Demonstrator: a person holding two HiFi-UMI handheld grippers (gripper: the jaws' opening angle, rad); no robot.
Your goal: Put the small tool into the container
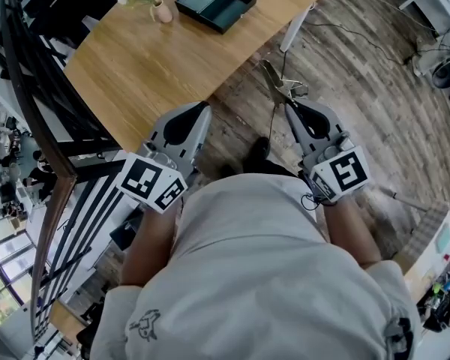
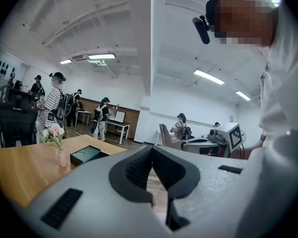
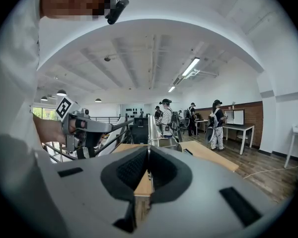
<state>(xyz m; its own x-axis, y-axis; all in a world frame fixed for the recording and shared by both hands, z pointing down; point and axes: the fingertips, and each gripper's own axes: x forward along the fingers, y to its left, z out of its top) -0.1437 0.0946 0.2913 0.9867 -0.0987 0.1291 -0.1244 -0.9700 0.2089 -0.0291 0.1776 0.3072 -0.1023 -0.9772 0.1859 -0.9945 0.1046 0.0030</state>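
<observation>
You held your left gripper (image 1: 201,109) by the wooden table's (image 1: 135,66) near edge. Your right gripper (image 1: 288,102) clamped a small metal tool (image 1: 273,76) above the floor (image 1: 367,73). The dark container (image 1: 215,2) sat far off on the table, right of a flower vase (image 1: 163,11).

Wide bare tabletop (image 1: 157,66), vase (image 1: 162,11) beside container (image 1: 215,2)

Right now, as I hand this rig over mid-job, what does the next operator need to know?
Left claw: shut, nothing in it, held low near the wooden table's near edge.
Right claw: shut on the small metal tool, over the floor, short of the table.
Container: dark open tray at the table's far end, next to the flower vase. No tool is in it.
Done: the tool is in the right claw's grip.
Left: carry the tool across the table, lower it into the container and release it.
</observation>
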